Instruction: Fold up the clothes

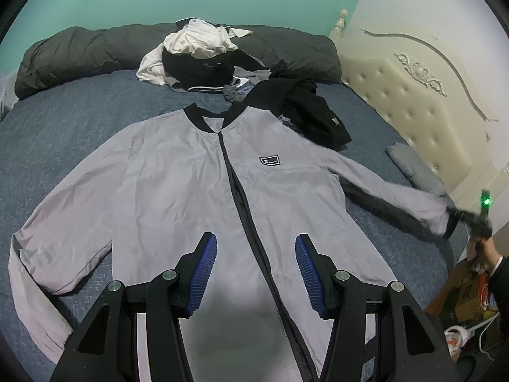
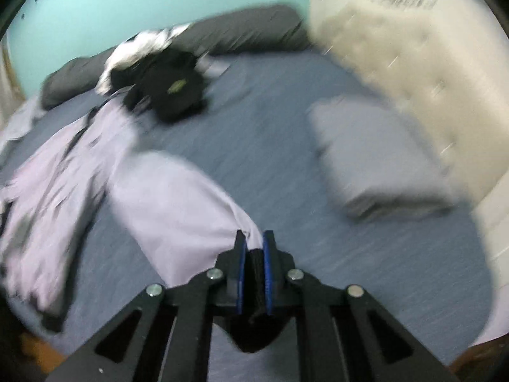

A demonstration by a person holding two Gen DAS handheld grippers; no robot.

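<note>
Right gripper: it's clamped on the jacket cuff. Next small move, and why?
Probably carry the cuff across onto the jacket chest to fold that sleeve in. The right gripper is shut on the cuff, the sleeve juts sideways off the flat, zipped body, and the left gripper hovers open above the hem.

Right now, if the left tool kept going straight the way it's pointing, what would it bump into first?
Most likely the grey jacket spread flat on the bed. The left tool is open, angled down over the jacket's front near the black zipper, and nothing shows between them. How far off the fabric is cannot be told.
</note>
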